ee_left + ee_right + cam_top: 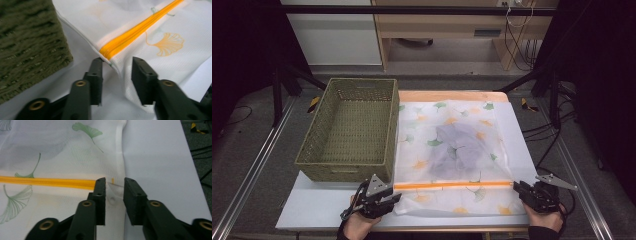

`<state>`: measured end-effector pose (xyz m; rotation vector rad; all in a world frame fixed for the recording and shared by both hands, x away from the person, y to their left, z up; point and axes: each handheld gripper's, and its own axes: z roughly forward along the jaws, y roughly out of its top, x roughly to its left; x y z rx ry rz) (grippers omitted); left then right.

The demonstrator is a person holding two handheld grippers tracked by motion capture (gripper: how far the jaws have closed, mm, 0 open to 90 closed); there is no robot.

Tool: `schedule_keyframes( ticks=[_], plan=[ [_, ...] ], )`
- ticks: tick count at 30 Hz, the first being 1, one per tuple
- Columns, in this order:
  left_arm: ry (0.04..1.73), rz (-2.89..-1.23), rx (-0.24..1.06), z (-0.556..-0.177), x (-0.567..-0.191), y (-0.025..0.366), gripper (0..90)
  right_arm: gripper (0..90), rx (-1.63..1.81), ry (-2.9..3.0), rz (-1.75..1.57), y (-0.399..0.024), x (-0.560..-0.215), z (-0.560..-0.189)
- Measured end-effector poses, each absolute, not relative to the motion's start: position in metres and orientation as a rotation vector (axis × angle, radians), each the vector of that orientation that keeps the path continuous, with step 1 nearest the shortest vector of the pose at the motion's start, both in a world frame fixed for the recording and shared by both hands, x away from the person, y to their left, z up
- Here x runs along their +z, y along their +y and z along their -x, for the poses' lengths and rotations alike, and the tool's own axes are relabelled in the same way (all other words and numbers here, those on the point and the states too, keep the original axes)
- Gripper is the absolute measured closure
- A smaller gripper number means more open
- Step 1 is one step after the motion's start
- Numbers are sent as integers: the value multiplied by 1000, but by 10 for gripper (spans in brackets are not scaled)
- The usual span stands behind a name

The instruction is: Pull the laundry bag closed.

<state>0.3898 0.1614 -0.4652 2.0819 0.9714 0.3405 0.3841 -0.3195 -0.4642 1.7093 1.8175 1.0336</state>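
On the white table top [312,205], just right of a green woven basket [349,127], lies a flat white mesh laundry bag [452,150], printed with green and orange ginkgo leaves. A greyish garment [454,145] shows dimly through its mesh near the middle. An orange zipper [452,185] runs straight across the bag's near part, from its left edge to its right edge.

The left gripper [384,199] sits at the zipper's left end; in its own view its jaws stand apart, with the bag's raised corner seam between them and neither pad pressing on it. The right gripper [518,187] sits at the zipper's right end; its jaws are parted too, straddling the bag's edge and a small tab there, without clamping it.

The bag's left edge lies close beside the basket wall. Bare table runs along its right edge and in front of the left gripper. Beyond the bag's far edge a wooden strip [447,95] shows.
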Motion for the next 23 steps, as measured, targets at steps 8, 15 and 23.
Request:
schedule_keyframes(
  ticks=[8,15,23],
  plan=[
    [969,-2053,374,-390,-458,176,390,371,1077,1769,-1588,-316,-462,-384],
    [973,-2042,397,-389,-457,190,331,283,1077,1780,-1532,-316,-463,-386],
    [987,-2026,422,-390,-456,203,286,264,1068,1781,-1521,-317,-465,-385]
  ],
)
